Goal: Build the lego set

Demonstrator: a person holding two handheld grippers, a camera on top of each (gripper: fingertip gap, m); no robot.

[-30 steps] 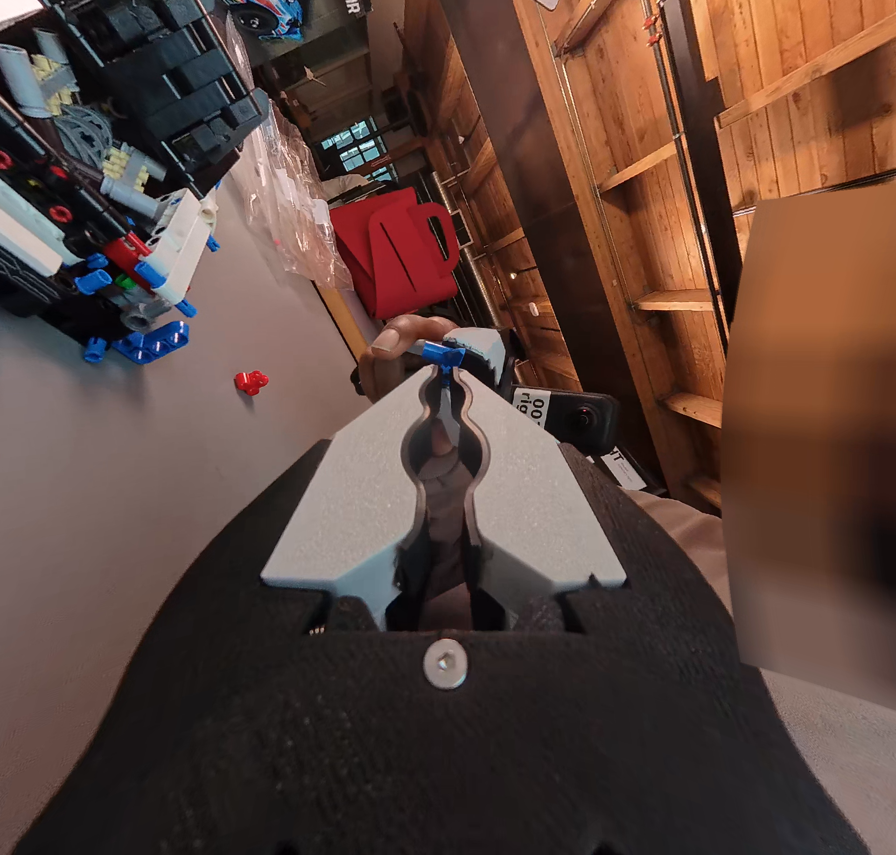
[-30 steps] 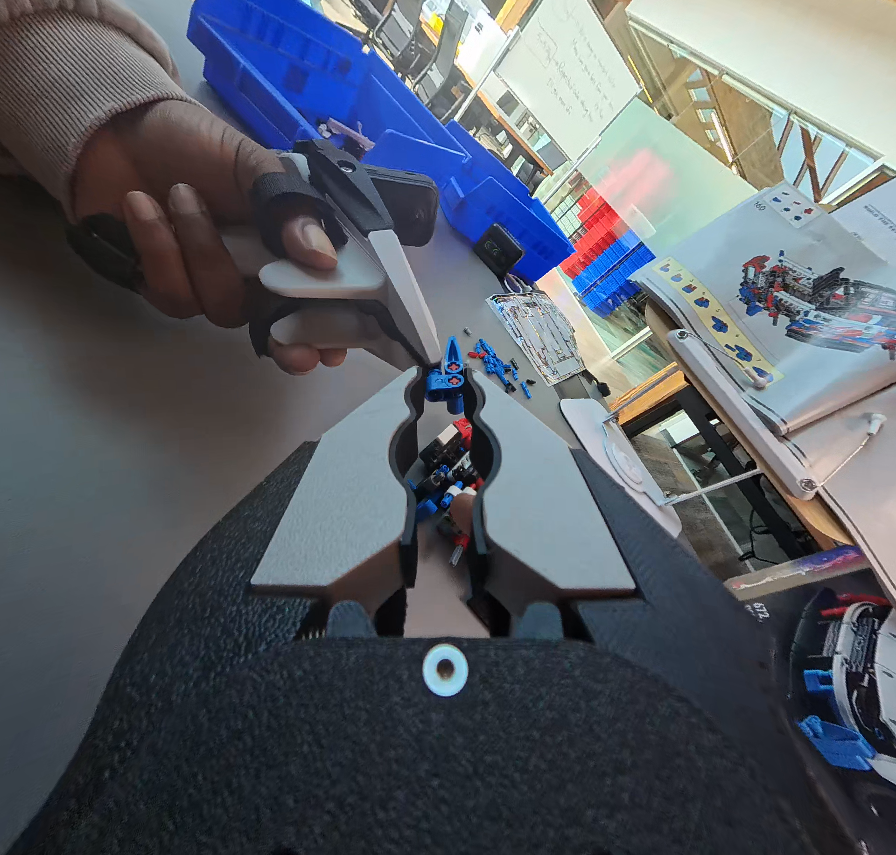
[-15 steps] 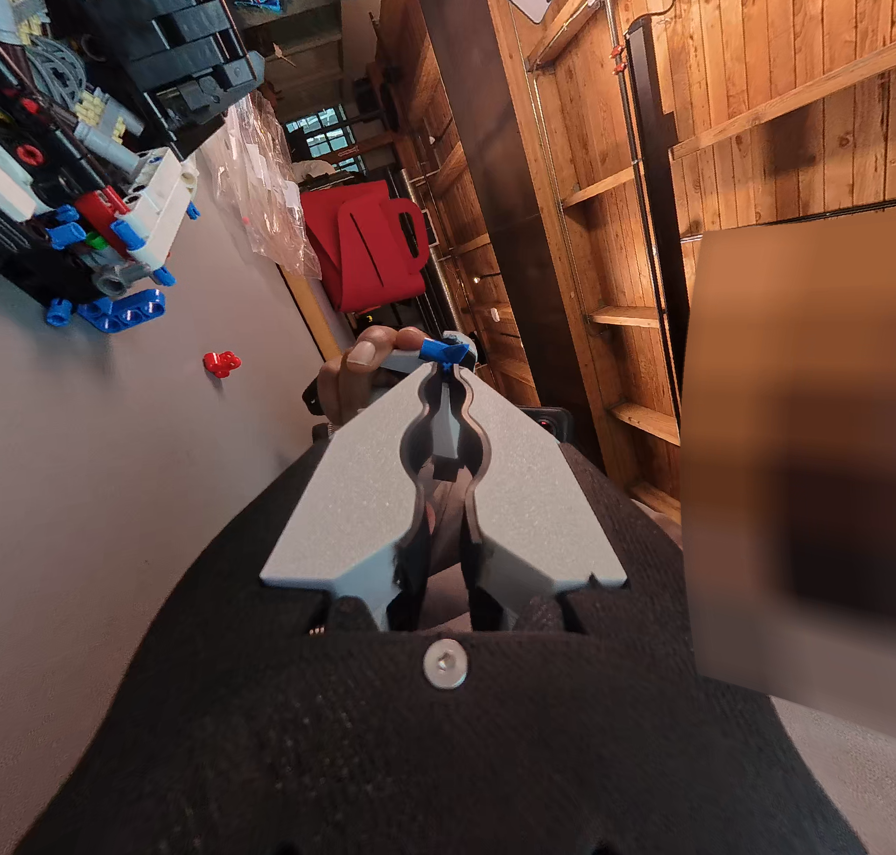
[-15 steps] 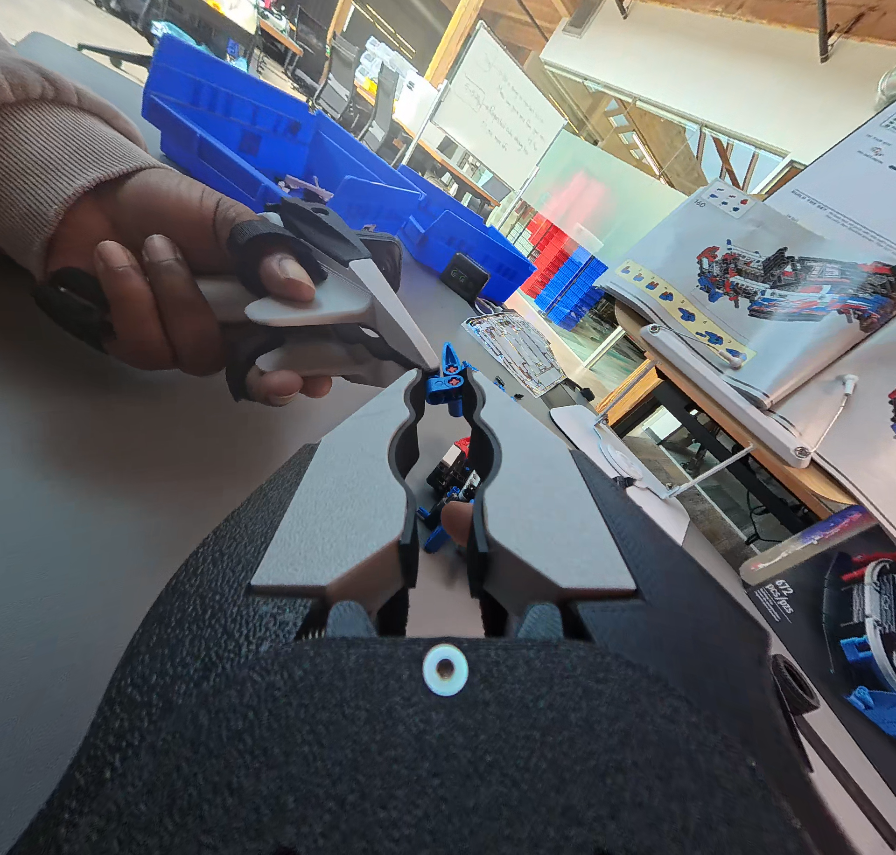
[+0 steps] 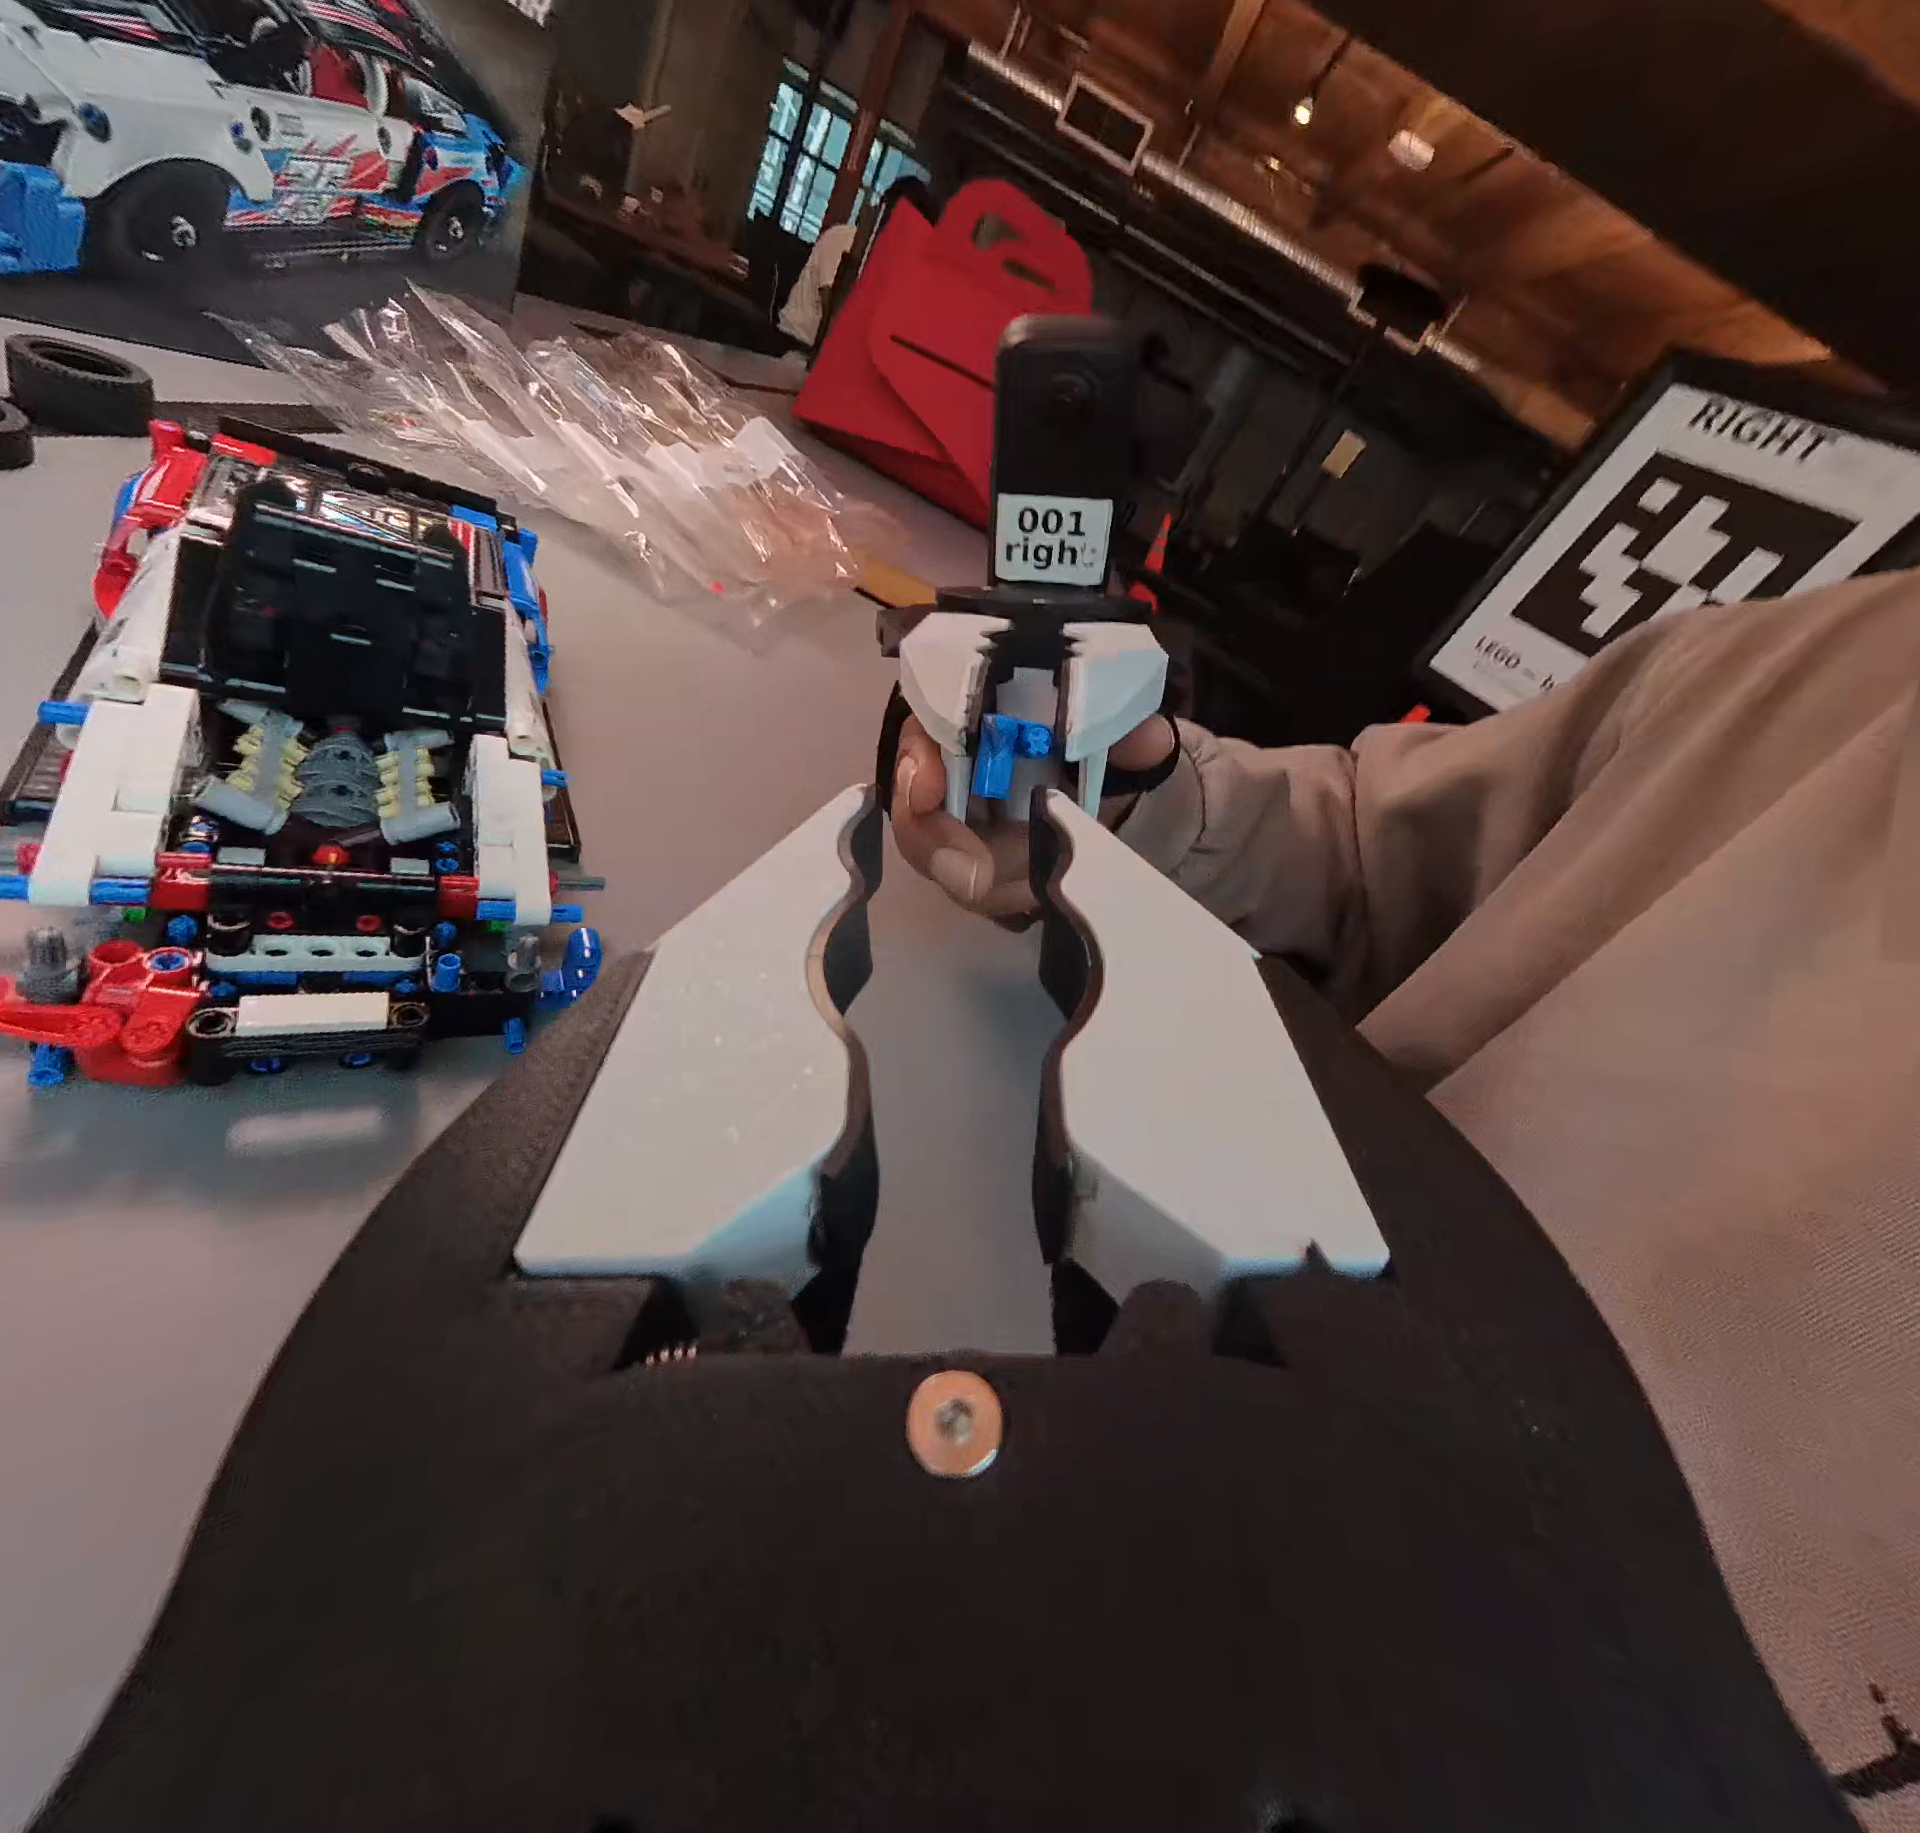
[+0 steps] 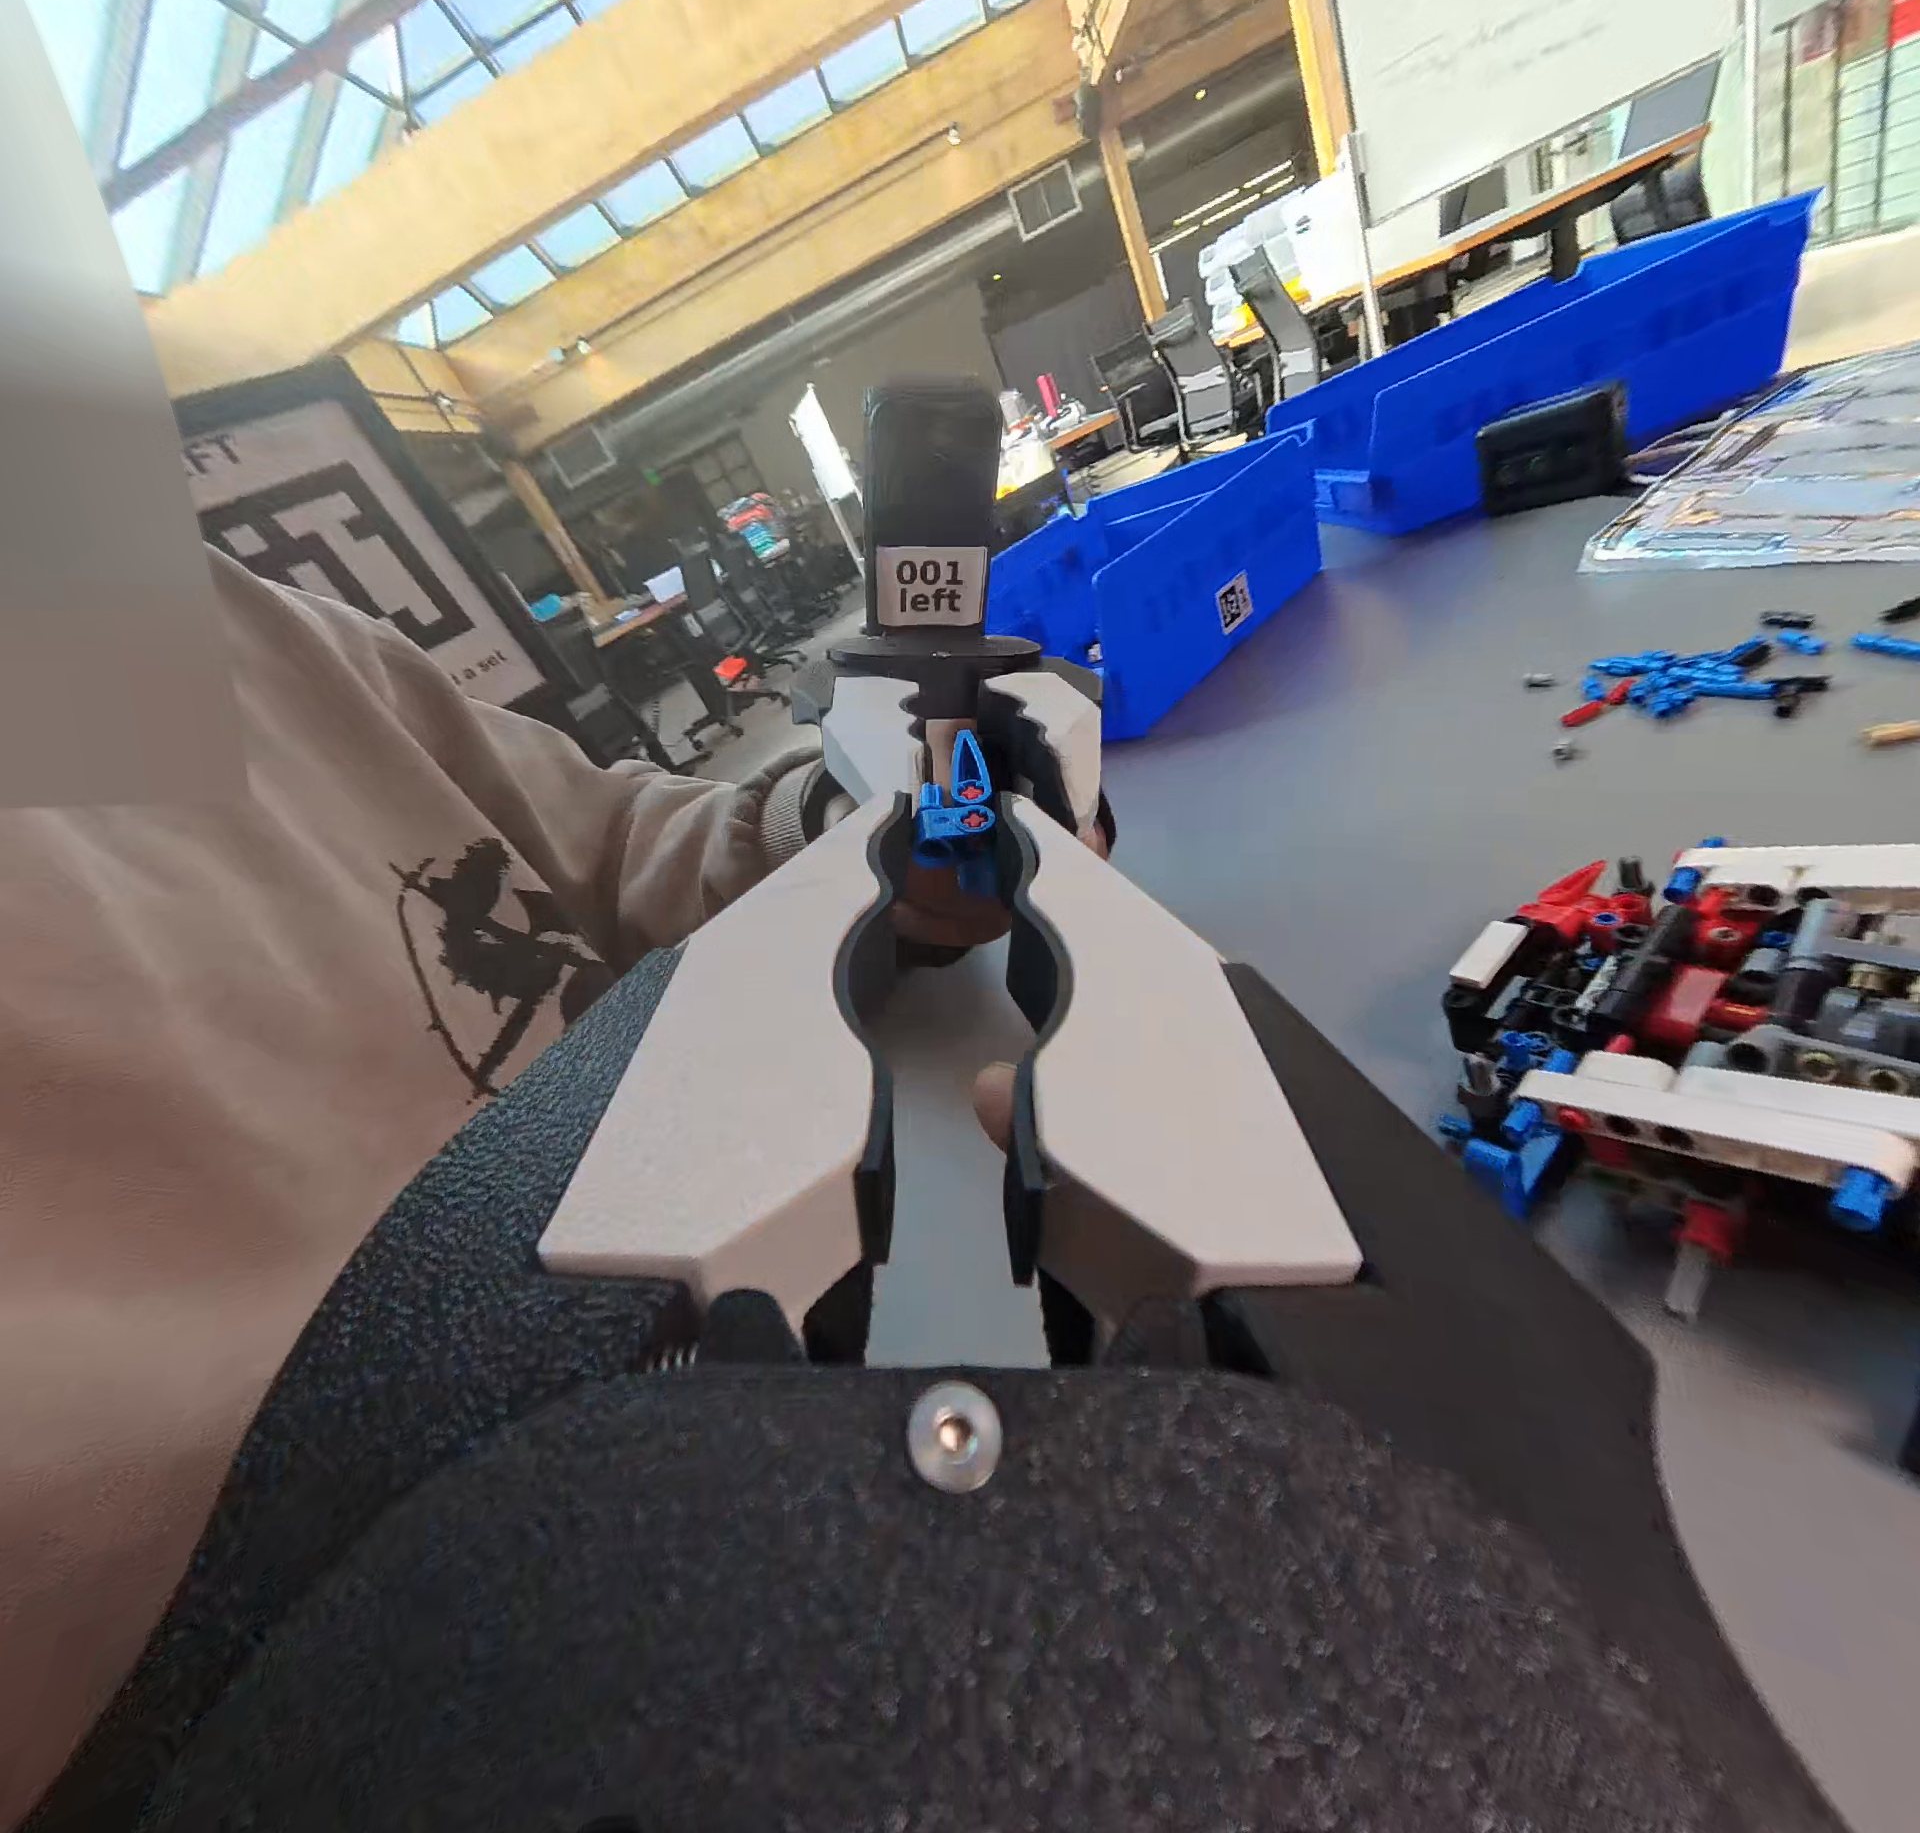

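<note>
A small blue lego assembly with red pins [image 6: 954,819] sits between the fingertips of my right gripper [image 6: 958,815], which is shut on it and holds it above the grey table. In the left wrist view the same piece [image 5: 995,757] shows in the right gripper [image 5: 1027,744], held in a person's hand. My left gripper [image 5: 956,804] is open and empty, facing the right gripper a short way off; it also shows in the right wrist view [image 6: 961,744]. The part-built lego car [image 5: 301,744] stands on the table to the left, also seen in the right wrist view [image 6: 1704,1014].
Clear plastic bags [image 5: 582,433], a tyre [image 5: 73,386] and the set's box [image 5: 260,100] lie behind the car. Blue bins [image 6: 1195,578], loose blue pieces [image 6: 1683,671] and a printed sheet [image 6: 1787,474] are on the far table. A person's beige sleeve [image 5: 1558,848] fills the right. My left and right fingertips are right by each other.
My left gripper has opened, let go of the blue piece and drawn back. The right gripper still holds the piece. Both views have swung round level with the table.
</note>
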